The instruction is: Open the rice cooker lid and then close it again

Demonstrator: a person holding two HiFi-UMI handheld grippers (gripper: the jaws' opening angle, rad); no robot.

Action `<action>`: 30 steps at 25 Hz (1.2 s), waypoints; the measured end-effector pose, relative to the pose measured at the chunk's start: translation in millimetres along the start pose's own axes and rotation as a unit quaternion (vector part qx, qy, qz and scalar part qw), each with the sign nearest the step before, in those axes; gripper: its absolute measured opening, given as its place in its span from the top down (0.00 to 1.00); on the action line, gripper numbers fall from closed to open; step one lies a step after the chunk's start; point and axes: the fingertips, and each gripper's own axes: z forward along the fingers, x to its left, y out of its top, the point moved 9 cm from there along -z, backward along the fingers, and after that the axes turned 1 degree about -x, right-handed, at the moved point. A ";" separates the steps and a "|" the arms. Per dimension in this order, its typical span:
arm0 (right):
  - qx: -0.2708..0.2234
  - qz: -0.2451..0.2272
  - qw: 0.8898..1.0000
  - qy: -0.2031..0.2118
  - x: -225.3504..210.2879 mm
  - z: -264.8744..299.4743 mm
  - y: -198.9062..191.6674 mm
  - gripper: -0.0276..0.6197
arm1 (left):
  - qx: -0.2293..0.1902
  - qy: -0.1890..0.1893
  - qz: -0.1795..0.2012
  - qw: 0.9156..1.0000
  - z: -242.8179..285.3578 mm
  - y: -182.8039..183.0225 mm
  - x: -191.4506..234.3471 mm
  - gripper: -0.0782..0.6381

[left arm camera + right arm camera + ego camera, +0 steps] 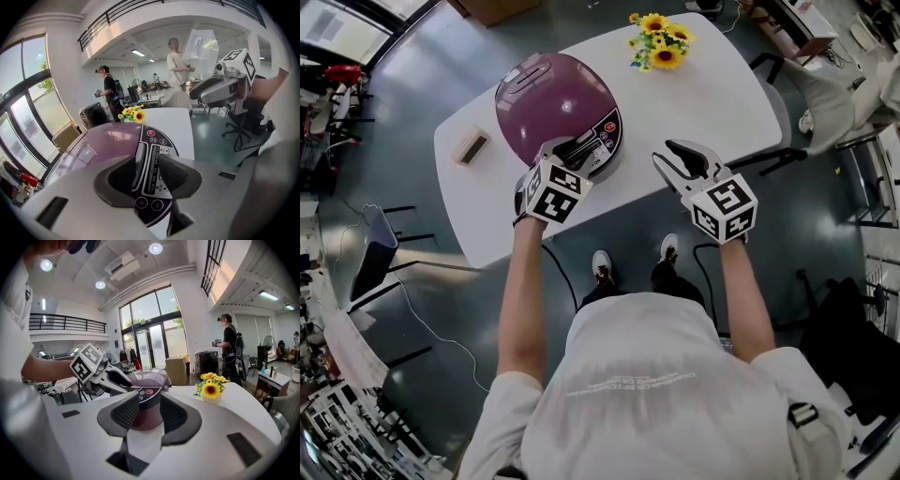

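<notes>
Purple domed rice cooker (548, 103), lid down, stands on the white rectangular table (712, 103), directly in front of and below the left hand-held gripper (572, 152). That gripper's jaws are partly spread, straddling the cooker's black front control panel (157, 140); they pinch nothing. The right hand-held gripper (675, 159) hovers to the right of the left one, over the table's near edge, jaws partly spread and empty. A yellow sunflower bunch (659, 39) sits well beyond the right one.
</notes>
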 end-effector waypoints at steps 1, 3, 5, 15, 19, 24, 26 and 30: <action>0.000 0.000 1.000 0.000 1.2 -0.5 -0.3 0.72 | 0.001 -0.002 0.000 1.000 0.0 -0.3 0.2 0.68; 0.000 0.000 1.000 0.002 3.2 -0.8 -0.8 0.72 | 0.002 -0.008 0.001 1.000 0.5 -0.9 1.3 0.68; 0.000 0.000 1.000 0.004 4.3 -1.1 -1.2 0.72 | 0.006 -0.017 0.003 1.000 1.0 -0.2 2.2 0.68; -0.003 -0.003 1.000 0.008 7.2 4.6 2.4 0.72 | 0.029 -0.008 0.020 0.999 4.9 2.4 -1.2 0.66; -0.007 -0.005 1.000 0.014 7.3 5.8 5.9 0.72 | 0.039 -0.011 0.027 0.999 5.4 5.6 -1.1 0.66; -0.011 -0.004 1.000 0.019 4.3 9.1 7.7 0.72 | 0.043 -0.007 0.033 0.999 7.3 5.1 -2.7 0.66; -0.013 -0.006 1.000 0.023 3.0 10.7 10.0 0.72 | 0.043 -0.004 0.032 0.999 7.6 4.8 -3.5 0.66; -0.017 -0.022 0.999 0.034 0.6 14.7 21.4 0.72 | 0.031 0.004 0.026 0.999 7.7 2.4 -4.4 0.66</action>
